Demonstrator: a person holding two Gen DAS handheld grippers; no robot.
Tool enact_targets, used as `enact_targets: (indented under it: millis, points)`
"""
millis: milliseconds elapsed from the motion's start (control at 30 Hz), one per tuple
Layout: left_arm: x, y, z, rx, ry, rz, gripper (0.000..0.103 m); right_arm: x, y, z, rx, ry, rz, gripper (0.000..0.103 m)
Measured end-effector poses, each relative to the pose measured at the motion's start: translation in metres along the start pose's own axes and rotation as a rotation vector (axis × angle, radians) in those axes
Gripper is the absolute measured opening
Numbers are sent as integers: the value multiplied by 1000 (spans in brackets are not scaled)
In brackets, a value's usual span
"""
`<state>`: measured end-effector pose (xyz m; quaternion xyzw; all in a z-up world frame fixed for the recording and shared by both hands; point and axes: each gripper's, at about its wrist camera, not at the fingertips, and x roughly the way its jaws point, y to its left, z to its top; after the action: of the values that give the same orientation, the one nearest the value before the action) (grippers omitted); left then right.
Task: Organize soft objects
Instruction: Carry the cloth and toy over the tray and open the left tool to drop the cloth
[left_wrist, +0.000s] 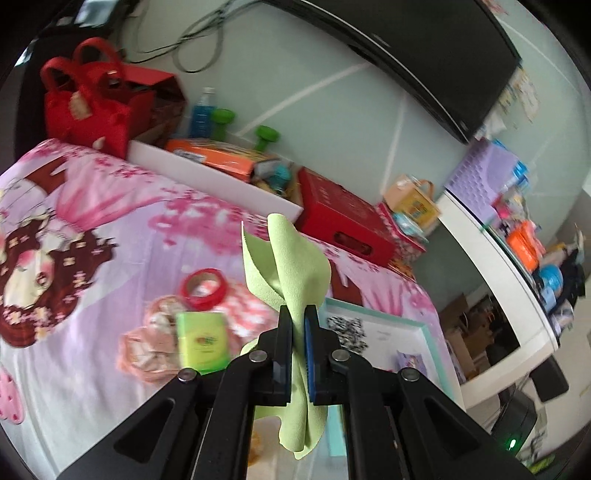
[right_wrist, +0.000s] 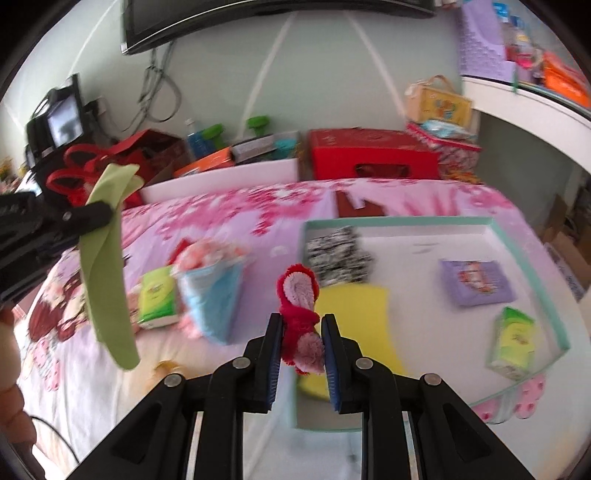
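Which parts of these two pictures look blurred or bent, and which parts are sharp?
Left wrist view: the left claw and its green cloth are fairly sharp; the bedspread is smeared, and the desk edge bows. Right wrist view: the right claw is crisp; the blue cloth and tray are streaked.

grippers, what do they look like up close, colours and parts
Both are alike: the left gripper and the right gripper each have two flat black fingers faced with ribbed blue pads, set on angular black linkage arms with round silver pivot pins. Seen from the right wrist view, the left one is a blocky black body with a silver screw. No sleeve or marking shows.
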<state>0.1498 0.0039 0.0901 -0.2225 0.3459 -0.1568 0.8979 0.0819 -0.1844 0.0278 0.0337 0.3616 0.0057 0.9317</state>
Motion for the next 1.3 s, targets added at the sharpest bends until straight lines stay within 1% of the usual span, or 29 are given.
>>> enact_targets:
  millis: [267,433,533,700,1000,1033,1100,1167,1233,1300]
  points:
    - [36,-50,-21,100,79,-74,5,-3,-64,6,109,-17,-152,23]
    - [53,-79,-34,157,114,-141,5,-8,-97,6,158,-28,-212,23]
    - [62,-93,-41,186,127,-157,5,-10,-117,6,191,-25,-245,23]
    - [82,-109,-55,220,160,-172,5,-9,-140,9,233,-24,-257,23]
    - [102,-124,-70,263,192,-168,7,-3,-154,9,275,-19,-256,23]
    - [103,-124,-71,265,195,-162,9,-3,-156,9,281,-20,-255,23]
    - [107,-122,-71,261,200,-159,21,-1,-160,10,290,-20,-257,23]
    - [107,-122,-71,257,203,-159,51,0,-161,10,297,-18,-254,23]
    - [106,-121,-70,258,193,-158,62,0,-161,10,296,-17,-250,25]
    - [104,-121,-69,263,182,-151,62,1,-160,10,292,-16,-252,25]
